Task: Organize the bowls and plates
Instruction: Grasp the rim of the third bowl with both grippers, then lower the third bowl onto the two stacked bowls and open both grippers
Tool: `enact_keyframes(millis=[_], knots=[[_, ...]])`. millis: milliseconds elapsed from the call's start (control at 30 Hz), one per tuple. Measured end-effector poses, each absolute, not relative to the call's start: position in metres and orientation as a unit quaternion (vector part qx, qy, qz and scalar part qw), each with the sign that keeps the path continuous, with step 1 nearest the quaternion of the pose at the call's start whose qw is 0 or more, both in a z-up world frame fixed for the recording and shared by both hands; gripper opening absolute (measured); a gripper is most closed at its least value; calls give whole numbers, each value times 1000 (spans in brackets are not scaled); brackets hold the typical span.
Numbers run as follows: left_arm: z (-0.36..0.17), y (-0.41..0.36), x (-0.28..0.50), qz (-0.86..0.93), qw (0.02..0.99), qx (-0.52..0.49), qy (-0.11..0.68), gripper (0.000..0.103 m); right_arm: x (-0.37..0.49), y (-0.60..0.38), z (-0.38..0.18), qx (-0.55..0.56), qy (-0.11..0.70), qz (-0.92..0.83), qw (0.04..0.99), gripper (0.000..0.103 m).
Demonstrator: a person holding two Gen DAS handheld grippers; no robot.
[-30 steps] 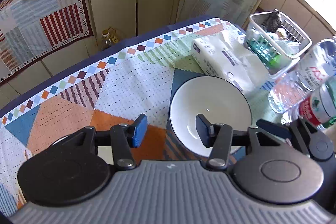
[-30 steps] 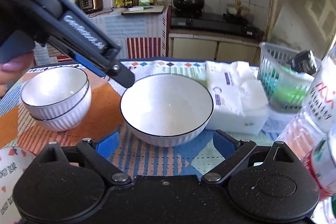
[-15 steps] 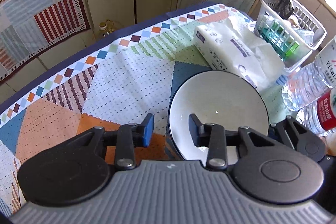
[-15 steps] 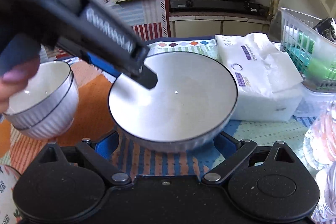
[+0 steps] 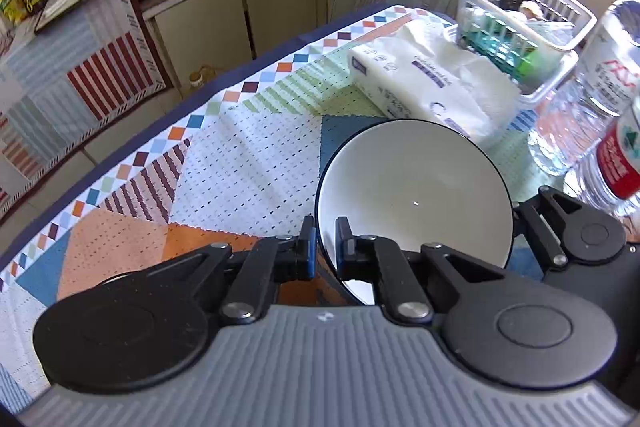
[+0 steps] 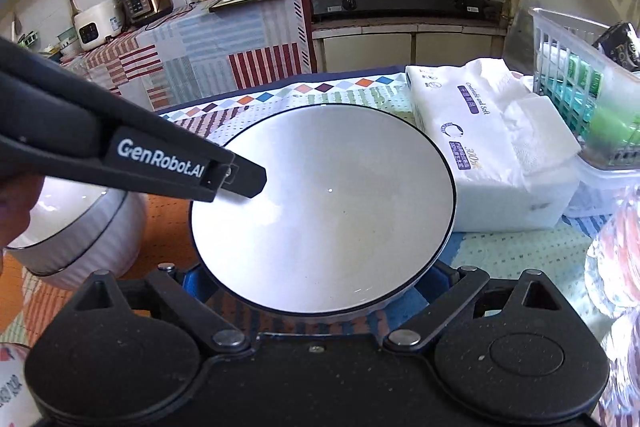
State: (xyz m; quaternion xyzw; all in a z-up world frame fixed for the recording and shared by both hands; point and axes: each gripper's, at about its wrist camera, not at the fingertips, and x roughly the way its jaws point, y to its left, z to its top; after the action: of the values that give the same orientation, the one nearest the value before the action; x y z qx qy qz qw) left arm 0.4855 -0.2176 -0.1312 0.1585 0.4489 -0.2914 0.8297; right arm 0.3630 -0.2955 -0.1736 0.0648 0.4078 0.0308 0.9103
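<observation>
Step in hand: picking up the wide white bowl (image 5: 416, 195); left gripper (image 5: 323, 247) is clamped on its near-left rim, bowl tilted over the tablecloth (image 5: 240, 163); right gripper (image 6: 316, 277) spread wide under it, holding nothing; next prob. carry to stacked bowls (image 6: 76, 231) w/o slipping.

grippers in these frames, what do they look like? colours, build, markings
The left gripper has a ribbed grey body, black round pivot housings, black linkage arms with silver pins, and blue-padded fingers. Seen from the right wrist camera, it carries white "GenRobot.AI" lettering on its black side. The right gripper has a black speckled body, the same round housings and silver-pinned links, and blue pads. No cables or sleeves are visible.
</observation>
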Motion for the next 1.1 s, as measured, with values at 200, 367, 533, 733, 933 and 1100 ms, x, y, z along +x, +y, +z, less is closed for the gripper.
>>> enact_keyframes(millis=[200,367,533,733,933,1100], knots=[[-101,-200,465,-293,825,159,456,8,343,-281,-146,53,414,35,908,98],[-74,-175,447,-287,827,152,459,8,326,-264,-113,42,410,52,910,98],[-46,-140,431,-280,831,131,463,8,309,-238,-83,12,405,73,912,98],[-24,-103,418,-265,838,118,462,9,298,-211,-57,2,399,113,910,98],[-22,-70,414,-243,844,120,462,9,296,-185,-49,-12,394,163,905,98],[-31,-48,425,-224,845,109,473,9,306,-162,-55,-29,397,183,899,98]])
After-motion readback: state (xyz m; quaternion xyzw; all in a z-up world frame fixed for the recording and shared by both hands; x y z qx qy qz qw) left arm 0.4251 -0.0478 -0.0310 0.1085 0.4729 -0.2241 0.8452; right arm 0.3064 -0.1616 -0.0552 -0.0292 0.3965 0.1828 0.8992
